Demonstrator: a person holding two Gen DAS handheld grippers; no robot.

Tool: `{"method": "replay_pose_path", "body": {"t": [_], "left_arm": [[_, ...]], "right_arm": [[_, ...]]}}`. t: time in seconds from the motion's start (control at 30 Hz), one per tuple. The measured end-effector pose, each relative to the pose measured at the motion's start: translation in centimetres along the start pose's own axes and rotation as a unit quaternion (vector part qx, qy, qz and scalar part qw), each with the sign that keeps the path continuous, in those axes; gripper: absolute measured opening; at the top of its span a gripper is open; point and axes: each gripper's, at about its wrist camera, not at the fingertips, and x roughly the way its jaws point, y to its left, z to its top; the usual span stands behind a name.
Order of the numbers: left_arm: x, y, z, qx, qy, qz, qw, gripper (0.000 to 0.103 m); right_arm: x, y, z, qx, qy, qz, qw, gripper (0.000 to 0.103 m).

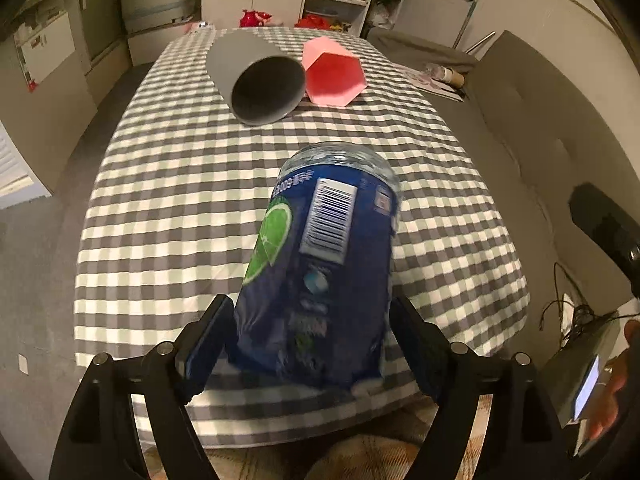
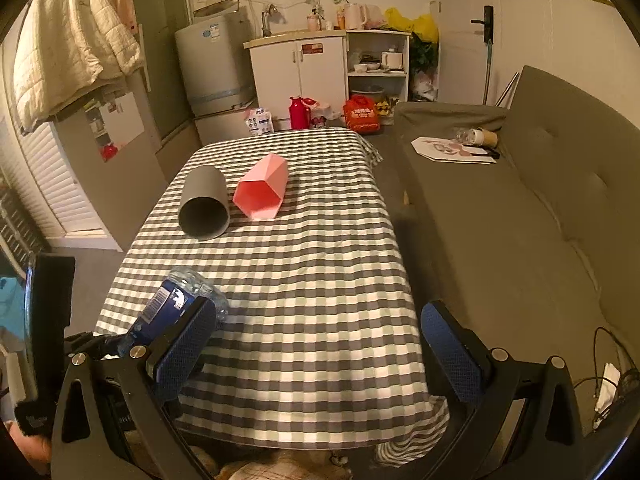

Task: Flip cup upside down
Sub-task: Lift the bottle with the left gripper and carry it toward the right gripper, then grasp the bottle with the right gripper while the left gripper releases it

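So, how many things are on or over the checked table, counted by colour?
Grey: 1, the grey cup, lying on its side.
Pink: 1, the pink cup, lying on its side.
Blue: 1, the blue-labelled bottle, held in the left tool.
Total: 3.

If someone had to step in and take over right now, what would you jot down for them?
Left tool: shut on the blue-labelled bottle, which is tilted above the near end of the checked table.
Right tool: open, holding nothing, over the near table edge.
Grey cup and pink cup lie on their sides, side by side at the far half of the table, mouths toward us.
Done: neither cup has been flipped.
Left: probably put the bottle down, then stand a cup mouth-down.
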Motion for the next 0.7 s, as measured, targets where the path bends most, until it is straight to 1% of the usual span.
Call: {"method": "replay_pose_path", "body": {"t": [0.17, 0.33, 0.43, 0.5, 0.6, 0.7], "left_arm": [[-2.4, 0.7, -0.4, 0.0, -0.025, -0.009, 0.9996, 0.083], [-5.4, 2.9, 0.3, -0.008, -0.065, -0.009, 0.9978, 0.083], [-6.4, 5.3, 0.6, -0.016, -0.086, 0.004, 0.9962, 0.09], [-6.5, 7.4, 0.7, -0.025, -0.093, 0.02, 0.9951, 0.09], [-5.8, 9.8, 0.7, -0.04, -0.088, 0.032, 0.9948, 0.09], [-4.6, 12.1, 0.2, -0.056, -0.075, 0.031, 0.9951, 0.09]], "right_arm": [[-0.6, 1.3, 0.3, -0.013, 0.014, 0.001, 1.0, 0.103], [-0.9, 2.7, 1.7, -0.014, 0.055, -0.006, 0.998, 0.103], [-0.8, 3.7, 2.5, -0.018, 0.067, -0.003, 0.998, 0.103], [0.2, 5.0, 3.2, -0.02, 0.085, 0.0, 0.996, 0.103], [2.6, 6.6, 3.7, -0.022, 0.127, 0.001, 0.992, 0.103], [6.3, 7.9, 3.7, 0.008, 0.182, 0.024, 0.983, 0.103]]}}
